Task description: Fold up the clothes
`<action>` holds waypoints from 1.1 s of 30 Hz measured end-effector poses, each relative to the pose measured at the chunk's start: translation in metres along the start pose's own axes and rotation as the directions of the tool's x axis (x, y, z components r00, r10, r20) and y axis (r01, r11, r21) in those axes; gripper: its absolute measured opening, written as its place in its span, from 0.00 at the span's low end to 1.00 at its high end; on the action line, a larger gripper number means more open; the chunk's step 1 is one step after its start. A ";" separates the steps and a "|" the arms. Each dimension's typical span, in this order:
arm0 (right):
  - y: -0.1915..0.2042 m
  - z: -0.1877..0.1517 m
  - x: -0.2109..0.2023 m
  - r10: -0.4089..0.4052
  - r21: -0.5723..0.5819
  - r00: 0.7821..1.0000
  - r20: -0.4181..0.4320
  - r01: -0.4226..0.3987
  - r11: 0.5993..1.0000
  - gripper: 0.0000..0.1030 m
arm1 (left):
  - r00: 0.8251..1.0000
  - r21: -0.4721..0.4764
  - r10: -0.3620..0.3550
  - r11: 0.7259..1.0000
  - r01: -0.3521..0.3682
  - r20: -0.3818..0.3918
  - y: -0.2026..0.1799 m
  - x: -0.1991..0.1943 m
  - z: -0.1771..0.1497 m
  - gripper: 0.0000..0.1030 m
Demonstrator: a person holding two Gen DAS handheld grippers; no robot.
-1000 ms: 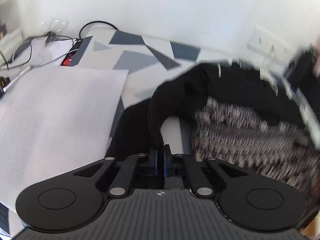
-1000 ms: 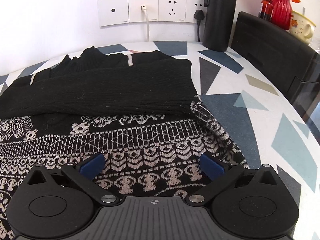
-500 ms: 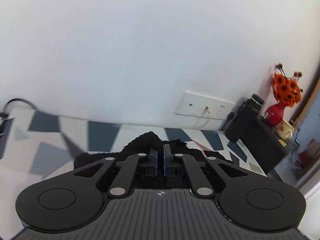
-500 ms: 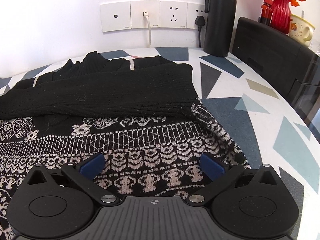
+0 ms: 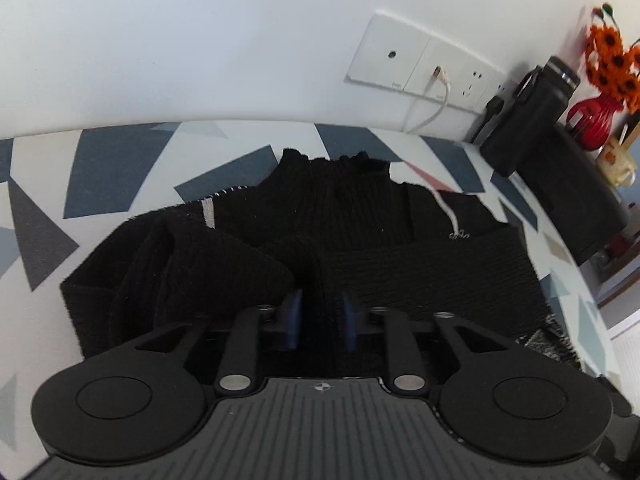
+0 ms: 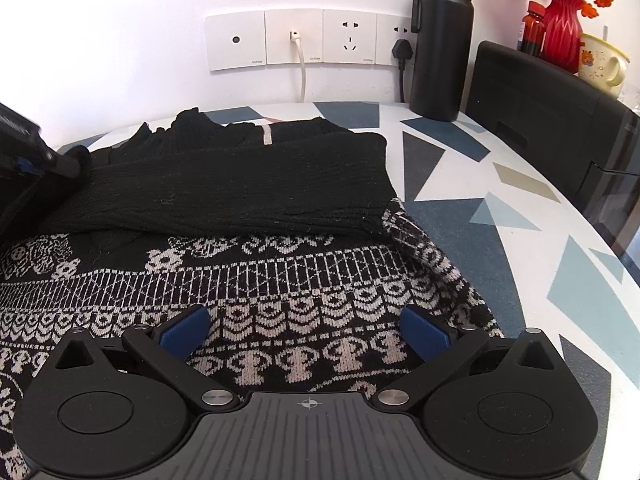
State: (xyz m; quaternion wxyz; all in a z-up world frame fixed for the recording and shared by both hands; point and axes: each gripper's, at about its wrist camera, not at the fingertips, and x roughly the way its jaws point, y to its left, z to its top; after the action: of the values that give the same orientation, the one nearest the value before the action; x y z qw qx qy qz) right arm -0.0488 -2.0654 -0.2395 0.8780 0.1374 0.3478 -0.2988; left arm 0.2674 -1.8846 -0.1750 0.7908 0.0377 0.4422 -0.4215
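A: Where is the garment?

B: The black knitted sweater with a white patterned band (image 6: 256, 272) lies spread on the white bench with blue and grey triangle shapes (image 6: 520, 240). In the right wrist view its plain black upper part crosses the middle of the frame, and the patterned band fills the lower half, right down to the tool.

A: And the left gripper (image 5: 320, 318)?

B: In the left wrist view it sits at lower centre. Its blue-padded fingers (image 5: 294, 320) stand narrowly apart, with a ridge of the sweater's black knit running between them. I cannot tell whether the pads actually press on it.

A: The right gripper (image 6: 306, 330)?

B: Its blue fingers (image 6: 182, 330) are spread wide at the bottom of the frame, above the patterned band, with nothing between them but the knit beneath. Whether they touch it, I cannot tell.

A: Anything behind?

B: A white wall socket panel (image 6: 308, 38) at upper centre with a white cable plugged in, a tall black insulated bottle (image 6: 440, 40) just to its right, then a black box-shaped appliance (image 6: 552, 120) carrying a red vase of orange flowers (image 6: 564, 28) at the upper right.
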 end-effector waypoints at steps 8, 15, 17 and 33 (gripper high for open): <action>0.002 0.001 0.000 -0.006 0.002 1.000 -0.010 0.007 1.000 0.99 | 0.972 -0.009 0.115 0.993 -0.116 0.207 0.028 -0.086 -0.016 0.86; 0.004 0.009 0.001 -0.016 0.016 0.998 -0.060 0.017 1.000 0.99 | 0.971 -0.169 0.213 0.966 -0.193 0.106 0.083 -0.101 -0.081 0.85; 0.007 0.013 -0.001 0.013 0.021 0.997 -0.074 -0.012 1.000 0.99 | 0.974 -0.155 0.215 0.967 -0.201 0.074 0.084 -0.099 -0.097 0.85; 0.079 0.025 -0.006 0.186 -0.030 0.972 -0.145 -0.192 0.981 0.88 | 0.966 -0.115 0.258 0.960 -0.254 0.021 0.082 -0.105 -0.154 0.86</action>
State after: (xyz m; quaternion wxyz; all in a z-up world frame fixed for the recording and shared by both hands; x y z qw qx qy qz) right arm 0.0098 -2.0122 -0.2153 0.8783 0.1716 0.4011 -0.1957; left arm 0.1953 -1.6987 -0.2170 0.8474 0.0428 0.4420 -0.2912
